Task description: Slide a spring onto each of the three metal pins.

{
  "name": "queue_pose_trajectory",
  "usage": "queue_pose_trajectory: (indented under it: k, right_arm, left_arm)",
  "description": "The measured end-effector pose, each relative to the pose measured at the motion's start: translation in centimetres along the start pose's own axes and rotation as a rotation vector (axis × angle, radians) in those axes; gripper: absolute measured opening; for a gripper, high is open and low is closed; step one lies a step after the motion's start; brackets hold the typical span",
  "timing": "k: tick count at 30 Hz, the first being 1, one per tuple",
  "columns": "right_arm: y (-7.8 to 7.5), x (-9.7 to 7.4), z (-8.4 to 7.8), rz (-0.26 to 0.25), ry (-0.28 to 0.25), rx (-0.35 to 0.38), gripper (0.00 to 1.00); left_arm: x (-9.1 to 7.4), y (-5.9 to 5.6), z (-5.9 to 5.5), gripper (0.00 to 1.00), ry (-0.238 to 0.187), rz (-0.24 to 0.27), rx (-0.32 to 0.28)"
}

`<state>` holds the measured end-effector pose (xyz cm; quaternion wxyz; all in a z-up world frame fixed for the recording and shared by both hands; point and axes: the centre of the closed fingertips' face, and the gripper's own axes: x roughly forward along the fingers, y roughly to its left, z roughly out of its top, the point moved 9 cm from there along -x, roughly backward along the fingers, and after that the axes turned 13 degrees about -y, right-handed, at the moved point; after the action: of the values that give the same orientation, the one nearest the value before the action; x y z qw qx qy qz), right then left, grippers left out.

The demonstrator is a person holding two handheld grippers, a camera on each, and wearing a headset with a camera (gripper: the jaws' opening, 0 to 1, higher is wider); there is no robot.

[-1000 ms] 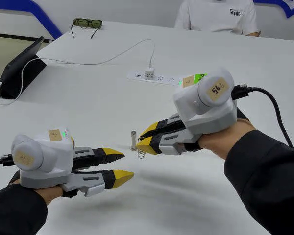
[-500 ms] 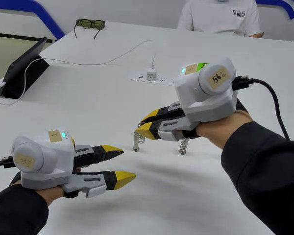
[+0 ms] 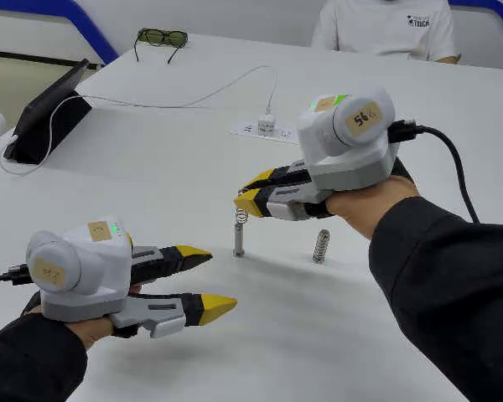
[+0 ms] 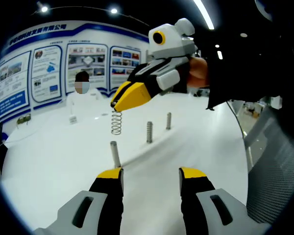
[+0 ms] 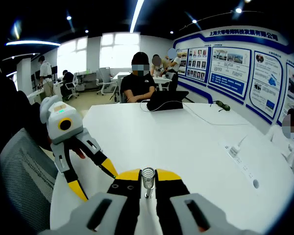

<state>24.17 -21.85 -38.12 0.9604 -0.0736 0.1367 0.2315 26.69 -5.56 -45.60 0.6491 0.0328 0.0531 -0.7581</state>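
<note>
My right gripper point(image 3: 245, 201) is shut on the top of a small wire spring point(image 3: 241, 216), which hangs just above a bare upright metal pin point(image 3: 238, 239) on the white table. In the right gripper view the spring point(image 5: 148, 178) sits pinched between the yellow tips. To the right, a second pin point(image 3: 321, 245) wears a spring. The left gripper view shows the hanging spring point(image 4: 116, 122), the bare pin point(image 4: 115, 153) and two sprung pins point(image 4: 149, 132) point(image 4: 168, 121) behind it. My left gripper point(image 3: 211, 279) hovers open and holds nothing, low at the near left.
A white power strip point(image 3: 268, 130) with a cable lies behind the pins. A black tablet on a stand point(image 3: 46, 109) is at far left, with dark glasses point(image 3: 161, 37) at the far edge. A person in a white shirt point(image 3: 386, 25) sits across the table.
My right gripper has risen with the spring, from table level beside the bare pin to just over its top. The left gripper has stayed where it was, open.
</note>
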Motion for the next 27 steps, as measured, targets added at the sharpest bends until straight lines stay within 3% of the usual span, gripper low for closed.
queue_pose_trajectory:
  k: [27]
  right_arm:
    - [-0.3,0.9,-1.7,-0.009,0.031,0.048,0.12]
  left_arm:
    - [-0.2,0.2,-0.6,0.48,0.013,0.005,-0.015]
